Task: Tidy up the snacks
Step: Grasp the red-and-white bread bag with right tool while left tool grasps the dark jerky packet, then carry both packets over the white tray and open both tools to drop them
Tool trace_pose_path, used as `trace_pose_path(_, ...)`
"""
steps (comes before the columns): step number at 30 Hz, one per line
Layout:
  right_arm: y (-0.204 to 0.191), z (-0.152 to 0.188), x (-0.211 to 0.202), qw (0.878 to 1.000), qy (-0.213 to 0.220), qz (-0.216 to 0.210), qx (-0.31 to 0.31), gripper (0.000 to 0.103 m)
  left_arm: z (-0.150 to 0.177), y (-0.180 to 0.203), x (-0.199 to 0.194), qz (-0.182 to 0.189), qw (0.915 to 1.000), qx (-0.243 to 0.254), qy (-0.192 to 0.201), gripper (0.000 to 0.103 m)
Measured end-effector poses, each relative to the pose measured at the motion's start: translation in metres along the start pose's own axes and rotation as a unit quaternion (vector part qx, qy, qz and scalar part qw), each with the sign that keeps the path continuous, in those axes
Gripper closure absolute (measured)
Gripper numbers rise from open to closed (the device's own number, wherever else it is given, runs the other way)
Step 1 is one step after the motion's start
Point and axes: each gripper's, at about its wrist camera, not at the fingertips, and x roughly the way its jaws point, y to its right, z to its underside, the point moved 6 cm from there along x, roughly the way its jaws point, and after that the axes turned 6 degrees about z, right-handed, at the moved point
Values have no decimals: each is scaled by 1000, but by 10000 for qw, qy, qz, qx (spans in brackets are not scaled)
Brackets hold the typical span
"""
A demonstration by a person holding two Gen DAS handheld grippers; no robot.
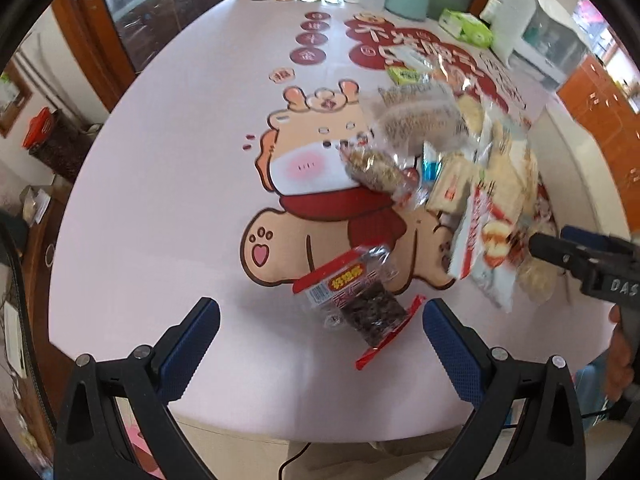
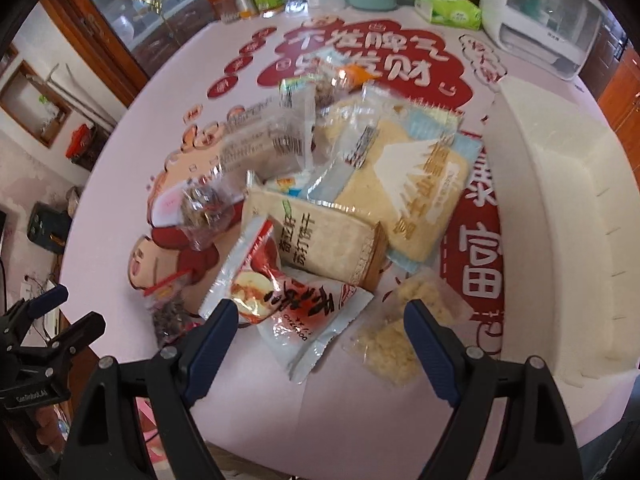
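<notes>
Left wrist view: left gripper (image 1: 320,344) is hanging released over the table's (image 1: 160,208) near edge, jaws wide apart, with a red-edged dark snack packet (image 1: 360,304) lying between the fingers, touching neither. Snack pile (image 1: 460,168) is sitting toward the right edge; right gripper (image 1: 538,246) is poking in there.

Right wrist view: right gripper (image 2: 320,344) is hovering released, grasping nothing, over a red-and-white snack bag (image 2: 296,312). Cracker pack (image 2: 320,240) and yellow cake pack (image 2: 416,184) are lying behind it, white foam box (image 2: 560,200) along the right edge.
</notes>
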Motion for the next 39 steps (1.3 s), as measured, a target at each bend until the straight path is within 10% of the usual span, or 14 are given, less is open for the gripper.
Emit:
trace_pose_path(18, -49, 12, 50, 9743, 274, 11, -2234, 18, 11, 44, 91, 226, 9862, 1473, -719, 3)
trace_pose_path(27, -52, 13, 61, 9781, 276, -15, -2064, 49, 17, 70, 87, 462, 9838, 1707, -290, 57)
trace_pose_path(39, -49, 9, 21, 9831, 657, -465, -1645, 57, -12, 75, 49, 1022, 9903, 933, 115, 61)
